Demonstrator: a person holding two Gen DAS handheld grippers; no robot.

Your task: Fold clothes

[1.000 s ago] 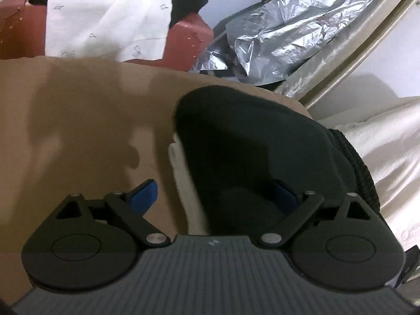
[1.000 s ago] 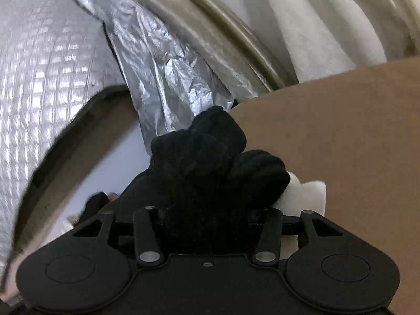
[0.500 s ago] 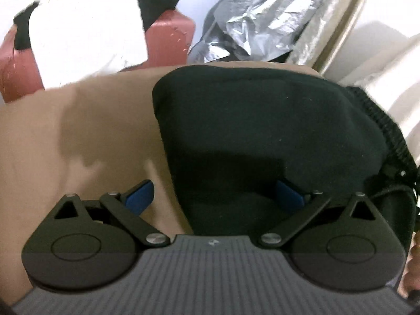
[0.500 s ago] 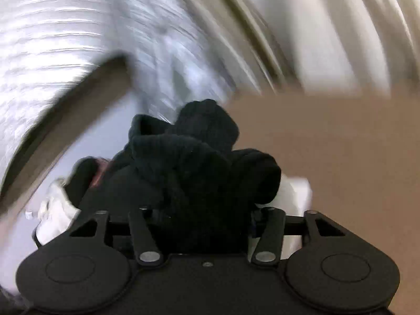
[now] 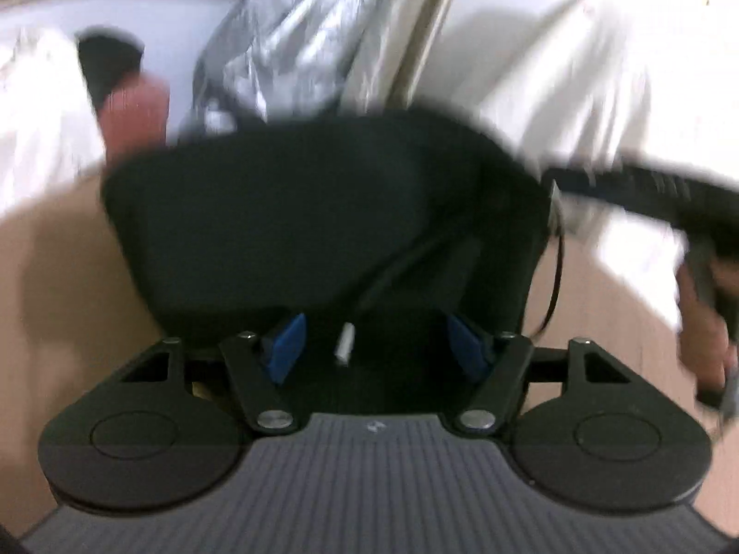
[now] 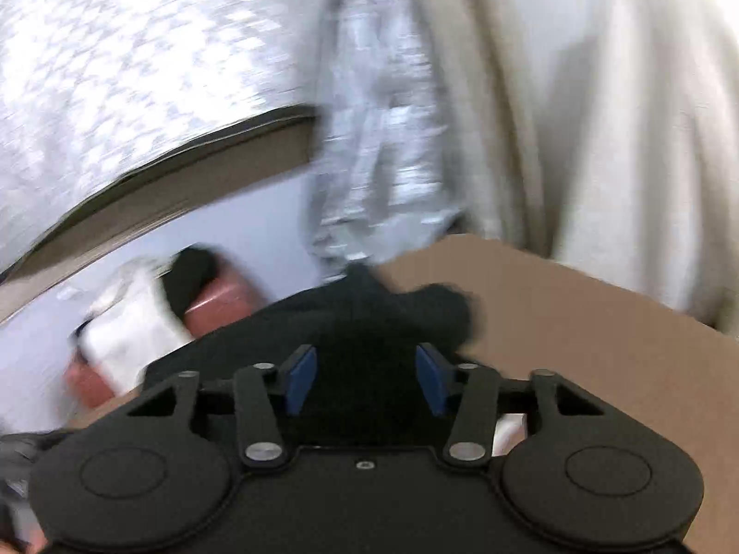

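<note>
On the brown table (image 5: 60, 277) lies our black garment (image 5: 323, 212), spread between both grippers. Our left gripper (image 5: 376, 346) stands wide open around it; our right gripper (image 6: 365, 381) is parted over its bunched edge, grip unclear.

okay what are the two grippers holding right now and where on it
Both have the black garment between their pads. The left gripper is at its near edge by the drawstring; the right gripper is at a bunched edge. Actual pinching cannot be confirmed.

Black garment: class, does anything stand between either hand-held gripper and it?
Nothing visible does. The black garment lies directly between the blue pads of the left hand-held gripper, and dark cloth also fills the gap of the right hand-held gripper. Both views are blurred.
</note>
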